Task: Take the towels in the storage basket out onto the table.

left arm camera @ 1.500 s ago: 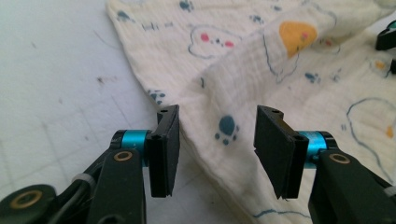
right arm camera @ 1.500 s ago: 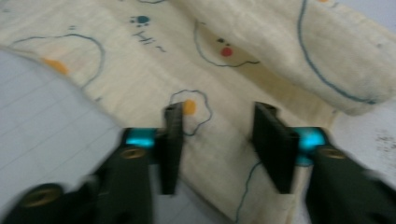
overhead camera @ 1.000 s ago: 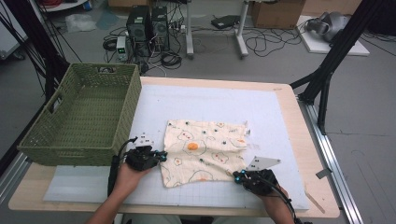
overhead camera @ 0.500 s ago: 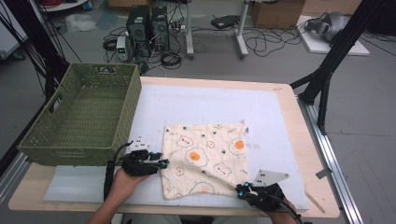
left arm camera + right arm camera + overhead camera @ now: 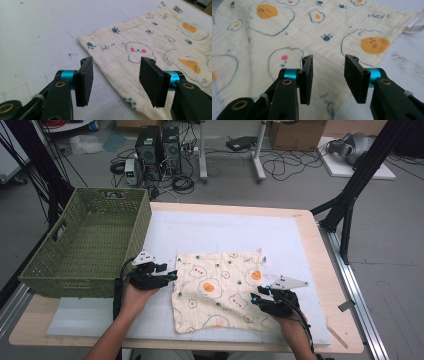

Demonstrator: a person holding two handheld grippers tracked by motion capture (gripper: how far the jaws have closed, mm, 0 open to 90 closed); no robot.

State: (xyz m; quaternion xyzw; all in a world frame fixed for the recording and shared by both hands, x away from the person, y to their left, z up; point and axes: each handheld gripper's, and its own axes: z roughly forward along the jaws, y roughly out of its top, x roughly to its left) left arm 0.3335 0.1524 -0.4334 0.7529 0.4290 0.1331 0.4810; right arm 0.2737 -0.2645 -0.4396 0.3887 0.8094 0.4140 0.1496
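Observation:
A cream cloth (image 5: pixel 220 290) printed with fried eggs and paw marks lies spread flat on the white mat (image 5: pixel 225 235). My left gripper (image 5: pixel 170 276) sits at the cloth's left edge, open, its jaws astride the hem of the cloth (image 5: pixel 140 50) with nothing between them. My right gripper (image 5: pixel 256 299) rests over the cloth's right part, open too, and the egg-print cloth (image 5: pixel 287 32) lies flat beyond its jaws. A small label (image 5: pixel 261 257) pokes out at the cloth's far right corner.
A green woven basket (image 5: pixel 85 245) stands on the table's left side, close behind my left hand. The wooden table edge (image 5: pixel 340 285) runs along the right. Cables, computer towers and black stand legs are on the floor beyond.
The cloth went from a crumpled fold to lying spread flat. Both grippers have let go of it; the right one has moved back up onto the cloth's right part.

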